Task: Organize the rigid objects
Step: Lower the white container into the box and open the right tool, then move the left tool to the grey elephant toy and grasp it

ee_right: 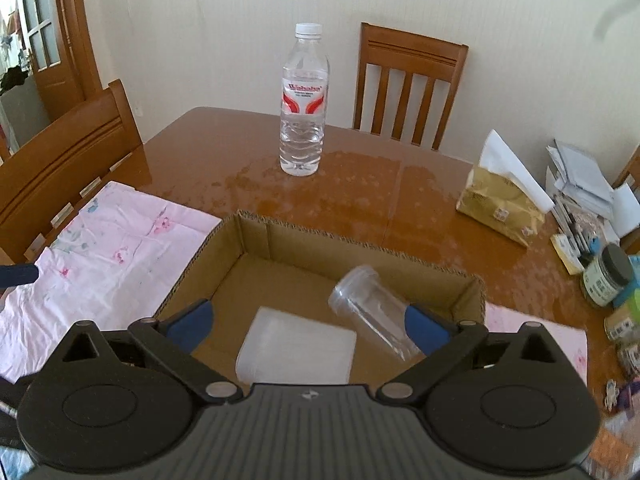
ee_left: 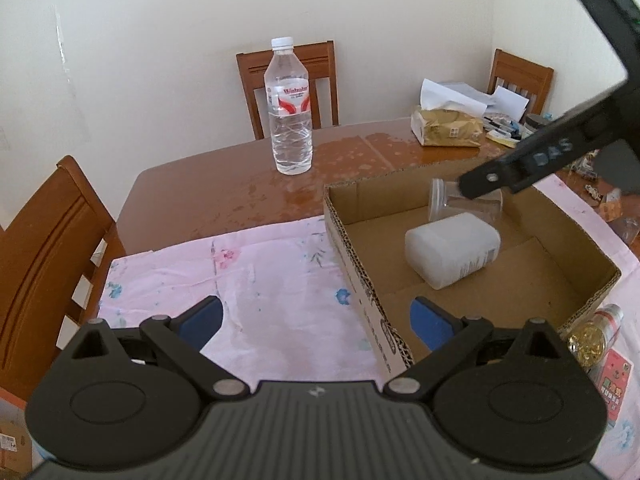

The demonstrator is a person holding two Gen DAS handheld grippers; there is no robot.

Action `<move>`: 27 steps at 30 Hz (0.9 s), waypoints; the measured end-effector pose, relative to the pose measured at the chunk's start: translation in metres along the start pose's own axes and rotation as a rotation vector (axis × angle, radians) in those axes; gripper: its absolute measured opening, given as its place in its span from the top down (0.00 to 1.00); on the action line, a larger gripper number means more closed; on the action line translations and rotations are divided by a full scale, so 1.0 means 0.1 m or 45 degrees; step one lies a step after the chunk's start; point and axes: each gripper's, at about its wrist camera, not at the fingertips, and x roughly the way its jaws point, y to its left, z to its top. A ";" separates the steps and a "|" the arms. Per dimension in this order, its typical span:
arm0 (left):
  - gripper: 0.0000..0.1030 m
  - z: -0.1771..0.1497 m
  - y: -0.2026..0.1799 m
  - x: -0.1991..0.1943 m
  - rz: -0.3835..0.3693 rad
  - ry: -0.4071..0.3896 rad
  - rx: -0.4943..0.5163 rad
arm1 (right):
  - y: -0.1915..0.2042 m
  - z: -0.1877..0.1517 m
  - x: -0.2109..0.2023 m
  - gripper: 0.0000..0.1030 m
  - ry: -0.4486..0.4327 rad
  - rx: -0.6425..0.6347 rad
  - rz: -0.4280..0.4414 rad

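An open cardboard box (ee_left: 352,264) (ee_right: 256,244) sits on a pink floral cloth (ee_left: 248,280) (ee_right: 120,236). Inside lie a white plastic container (ee_left: 452,249) (ee_right: 298,350) and a clear plastic jar (ee_left: 466,201) (ee_right: 372,314) on its side. A water bottle (ee_left: 291,110) (ee_right: 304,104) stands upright on the wooden table beyond the box. My left gripper (ee_left: 316,318) is open and empty over the box's near left wall. My right gripper (ee_right: 306,326) is open above the box, the jar beside its right finger; whether they touch I cannot tell. It reaches in from the right in the left wrist view (ee_left: 520,168).
A tissue box (ee_left: 448,124) (ee_right: 500,204), papers and small jars (ee_right: 606,276) crowd the table's right side. A gold-capped jar (ee_left: 596,332) and a card lie right of the box. Wooden chairs (ee_left: 296,84) (ee_right: 408,88) stand around the table.
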 end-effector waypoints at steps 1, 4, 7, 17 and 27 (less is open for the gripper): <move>0.03 -0.01 -0.02 -0.01 0.001 0.005 -0.001 | -0.01 -0.04 -0.04 0.00 0.000 0.007 0.001; 0.03 -0.04 -0.10 -0.04 0.016 0.022 0.001 | -0.07 -0.17 -0.20 0.00 -0.015 0.021 -0.005; 0.03 -0.08 -0.22 -0.10 0.050 0.038 -0.008 | -0.12 -0.33 -0.37 0.00 -0.030 0.021 -0.011; 0.03 -0.36 -0.62 -0.28 0.174 0.152 -0.138 | -0.37 -1.13 -0.81 0.00 0.003 0.011 -0.023; 0.03 -0.75 -1.04 -0.09 0.201 0.276 -0.198 | -0.63 -1.74 -0.82 0.00 0.107 0.072 0.009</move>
